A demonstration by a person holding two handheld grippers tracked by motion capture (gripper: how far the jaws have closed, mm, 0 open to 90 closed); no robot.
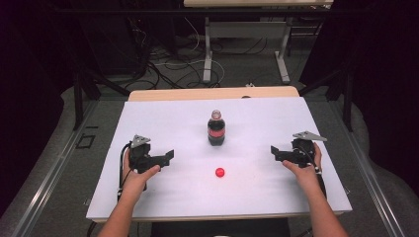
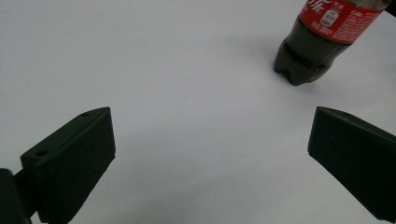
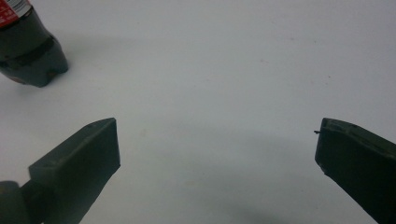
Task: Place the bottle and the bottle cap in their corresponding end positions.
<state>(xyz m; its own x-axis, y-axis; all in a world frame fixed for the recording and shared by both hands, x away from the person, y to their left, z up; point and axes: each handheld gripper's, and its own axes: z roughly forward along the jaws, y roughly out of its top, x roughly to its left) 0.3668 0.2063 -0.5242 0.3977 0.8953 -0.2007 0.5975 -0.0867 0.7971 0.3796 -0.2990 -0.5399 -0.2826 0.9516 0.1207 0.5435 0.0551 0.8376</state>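
Observation:
A dark cola bottle (image 1: pixel 216 129) with a red label stands upright and uncapped near the middle of the white table top (image 1: pixel 163 118). Its red cap (image 1: pixel 220 172) lies on the table in front of it. My left gripper (image 1: pixel 170 155) rests low at the left, open, pointing toward the middle, nothing between its jaws. My right gripper (image 1: pixel 272 150) sits at the right, open and empty too. In the left gripper view the bottle (image 2: pixel 322 42) stands ahead at the upper right; in the right gripper view the bottle (image 3: pixel 28 51) is at the upper left.
The white sheet covers a wooden table whose far edge (image 1: pixel 212 93) shows behind it. Beyond stand the legs of another table (image 1: pixel 207 54) and loose cables (image 1: pixel 163 69) on the floor. Metal rails (image 1: pixel 49 173) run along both sides.

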